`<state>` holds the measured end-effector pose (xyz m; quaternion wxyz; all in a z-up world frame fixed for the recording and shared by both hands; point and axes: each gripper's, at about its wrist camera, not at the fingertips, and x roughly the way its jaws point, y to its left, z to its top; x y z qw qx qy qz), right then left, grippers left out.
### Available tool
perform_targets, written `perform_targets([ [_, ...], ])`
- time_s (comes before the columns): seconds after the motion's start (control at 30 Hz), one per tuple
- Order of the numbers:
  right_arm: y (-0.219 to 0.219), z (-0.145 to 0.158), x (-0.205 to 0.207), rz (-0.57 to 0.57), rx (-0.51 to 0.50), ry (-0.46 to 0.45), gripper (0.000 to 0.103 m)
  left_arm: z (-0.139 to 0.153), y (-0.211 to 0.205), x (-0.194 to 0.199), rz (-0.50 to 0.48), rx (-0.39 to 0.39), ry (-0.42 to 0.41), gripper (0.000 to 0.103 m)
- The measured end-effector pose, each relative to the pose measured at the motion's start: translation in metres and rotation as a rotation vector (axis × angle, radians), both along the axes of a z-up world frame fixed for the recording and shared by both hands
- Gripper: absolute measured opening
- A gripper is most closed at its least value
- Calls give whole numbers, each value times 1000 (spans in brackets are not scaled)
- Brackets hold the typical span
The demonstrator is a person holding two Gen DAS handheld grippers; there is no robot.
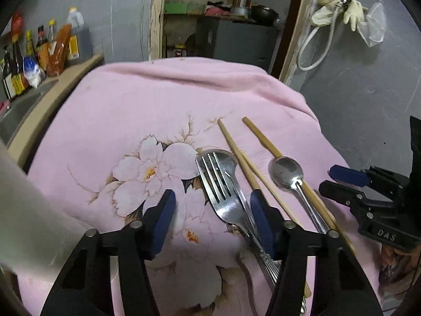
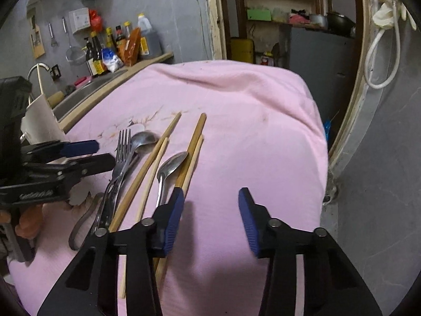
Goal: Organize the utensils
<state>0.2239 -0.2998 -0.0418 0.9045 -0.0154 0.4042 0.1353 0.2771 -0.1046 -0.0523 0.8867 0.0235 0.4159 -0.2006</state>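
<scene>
A pink floral cloth (image 1: 158, 100) (image 2: 250, 131) holds the utensils. A steel fork (image 1: 218, 184) (image 2: 122, 147) lies on top of a large spoon (image 1: 226, 158) (image 2: 143, 141). To their right lie several wooden chopsticks (image 1: 236, 152) (image 2: 147, 168) and a smaller spoon (image 1: 285, 171) (image 2: 172, 164). My left gripper (image 1: 211, 210) (image 2: 102, 152) stands open with the fork's neck between its jaws, close to the right pad; neither pad presses on it. My right gripper (image 2: 211, 210) (image 1: 331, 181) is open over bare cloth, its left finger above the chopsticks.
Sauce bottles (image 1: 39, 50) (image 2: 115, 44) stand on a counter by a sink (image 2: 86, 89) at the left. A white object (image 1: 26, 210) (image 2: 39, 121) rises at the cloth's left edge. A doorway with shelves is behind, and a hose with gloves (image 1: 339, 8) hangs on the right wall.
</scene>
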Motion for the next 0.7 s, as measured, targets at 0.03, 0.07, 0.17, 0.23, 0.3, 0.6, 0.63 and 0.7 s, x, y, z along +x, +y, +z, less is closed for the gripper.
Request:
perform_targets([
  [0.03,1,0,2,4,2,6,36,-2,2,3,2,-7,16,43],
  [0.07,1,-1,3,8,4,12,34,-4,2,6,4,-13,28,41],
  [0.17,3,-1,6,20,10,23,31,-7,7,11,15,-35,64,34],
  [0.23,6,-1,8,26,9,28,30,-8,12,14,24,-58,75,28],
  [0.3,8,-1,10,34,8,32,28,-7,15,16,23,-79,82,23],
  [0.6,25,-5,26,57,-30,70,17,-3,12,16,-3,-111,85,10],
  [0.63,26,-5,28,56,-31,72,15,-3,14,16,-2,-119,87,9],
  [0.7,26,-6,32,52,-32,79,13,-3,14,18,1,-129,90,8],
])
